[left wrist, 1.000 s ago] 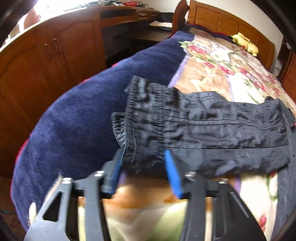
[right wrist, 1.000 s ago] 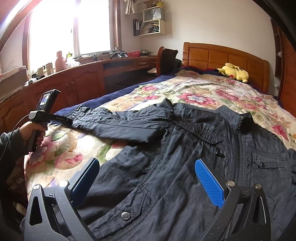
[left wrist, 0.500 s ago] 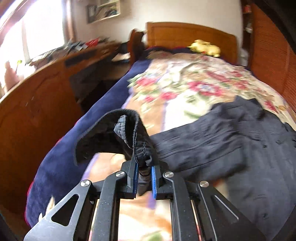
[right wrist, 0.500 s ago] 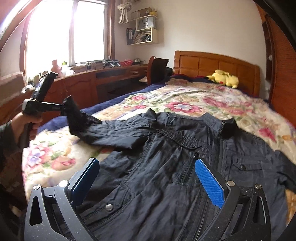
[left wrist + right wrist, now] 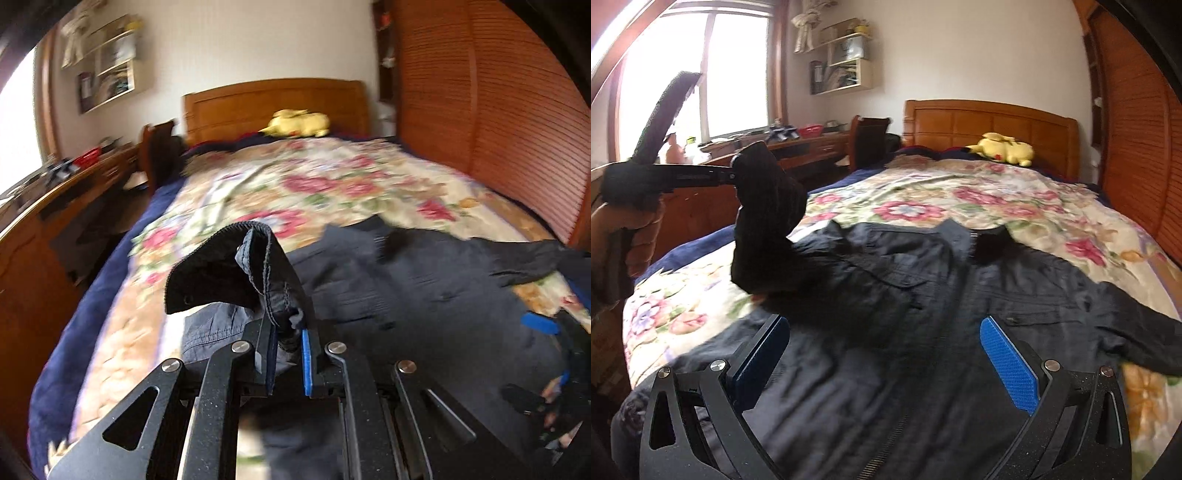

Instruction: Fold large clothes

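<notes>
A dark navy jacket lies spread front-up on the flowered bed cover. My left gripper is shut on the cuff of the jacket's sleeve, which stands up folded above the pads. In the right wrist view the same left gripper is held high at the left by a hand, with the sleeve hanging from it toward the jacket's shoulder. My right gripper hovers open over the jacket's lower front, nothing between its blue pads.
A yellow plush toy rests by the wooden headboard. A wooden desk and chair run along the left under the window. A slatted wooden wardrobe stands close on the right. The dark blue blanket edge hangs off the left side.
The left gripper closed on the sleeve cuff, then lifted it up and swung it right, toward the jacket's body. The right gripper drifted forward over the jacket and stayed open.
</notes>
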The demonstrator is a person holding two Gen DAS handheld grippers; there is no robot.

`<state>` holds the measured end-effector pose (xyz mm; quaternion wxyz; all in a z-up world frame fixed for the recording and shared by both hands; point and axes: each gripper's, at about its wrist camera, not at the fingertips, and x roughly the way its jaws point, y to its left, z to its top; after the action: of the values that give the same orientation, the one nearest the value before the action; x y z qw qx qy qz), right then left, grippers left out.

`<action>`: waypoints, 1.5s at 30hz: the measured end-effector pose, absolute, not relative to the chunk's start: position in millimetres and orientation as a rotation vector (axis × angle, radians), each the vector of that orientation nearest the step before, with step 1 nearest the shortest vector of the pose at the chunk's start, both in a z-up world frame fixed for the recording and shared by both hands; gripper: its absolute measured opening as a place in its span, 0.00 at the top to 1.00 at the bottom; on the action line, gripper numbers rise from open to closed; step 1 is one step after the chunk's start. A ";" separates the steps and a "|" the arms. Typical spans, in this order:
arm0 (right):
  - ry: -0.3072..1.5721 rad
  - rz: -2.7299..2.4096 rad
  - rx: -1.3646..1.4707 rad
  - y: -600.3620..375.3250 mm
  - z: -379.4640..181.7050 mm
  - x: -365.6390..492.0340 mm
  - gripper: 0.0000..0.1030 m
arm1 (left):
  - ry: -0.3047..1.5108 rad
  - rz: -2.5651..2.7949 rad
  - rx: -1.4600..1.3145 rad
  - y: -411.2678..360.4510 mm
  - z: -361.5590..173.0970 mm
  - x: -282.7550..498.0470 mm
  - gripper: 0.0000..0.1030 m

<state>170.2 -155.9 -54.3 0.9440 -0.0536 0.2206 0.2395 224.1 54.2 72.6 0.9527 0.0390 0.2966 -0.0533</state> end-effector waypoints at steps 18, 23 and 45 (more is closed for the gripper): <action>0.492 0.369 -0.062 -166.2 -56.8 174.4 0.00 | 0.629 -0.267 0.027 -11.2 -5.0 194.9 0.88; 0.495 0.380 -0.063 -145.4 -56.5 182.3 0.00 | 0.608 -0.274 0.058 -2.2 -7.9 180.9 0.59; 0.703 0.604 -0.139 -89.8 -109.0 238.3 0.15 | 0.578 -0.124 0.010 79.8 -21.5 175.5 0.15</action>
<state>238.3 -89.8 -109.0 0.8922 -0.0667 0.3389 0.2909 175.5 79.8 -21.5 0.9566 0.0051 0.2849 -0.0610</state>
